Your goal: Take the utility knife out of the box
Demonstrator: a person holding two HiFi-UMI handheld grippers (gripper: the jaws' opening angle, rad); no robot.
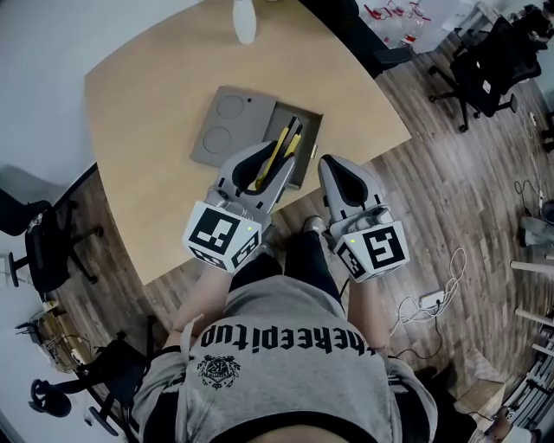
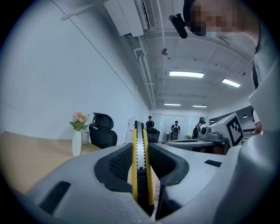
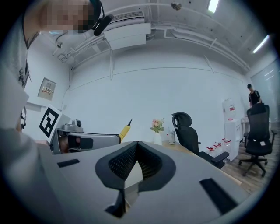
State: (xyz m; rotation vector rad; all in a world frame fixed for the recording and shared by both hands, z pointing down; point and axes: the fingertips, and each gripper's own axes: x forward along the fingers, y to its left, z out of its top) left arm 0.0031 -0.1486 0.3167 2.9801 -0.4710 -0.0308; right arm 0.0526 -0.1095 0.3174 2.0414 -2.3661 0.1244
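My left gripper [image 1: 273, 164] is shut on a yellow and black utility knife [image 1: 279, 153], held up with its tip pointing away from me. In the left gripper view the knife [image 2: 140, 166] stands on edge between the black pads [image 2: 120, 164]. Behind and under it on the wooden table [image 1: 147, 112] lies the open grey box [image 1: 305, 147], its lid [image 1: 230, 128] folded out to the left. My right gripper [image 1: 334, 166] hangs beside the left one at the table's near edge, jaws [image 3: 137, 145] together and empty. The knife's tip [image 3: 124, 130] shows in the right gripper view.
A white vase [image 1: 245, 22] with flowers [image 2: 79, 117] stands at the table's far edge. Black office chairs [image 3: 188, 131] stand around the table [image 1: 485, 69]. A cable and power strip [image 1: 430, 301] lie on the wood floor to my right.
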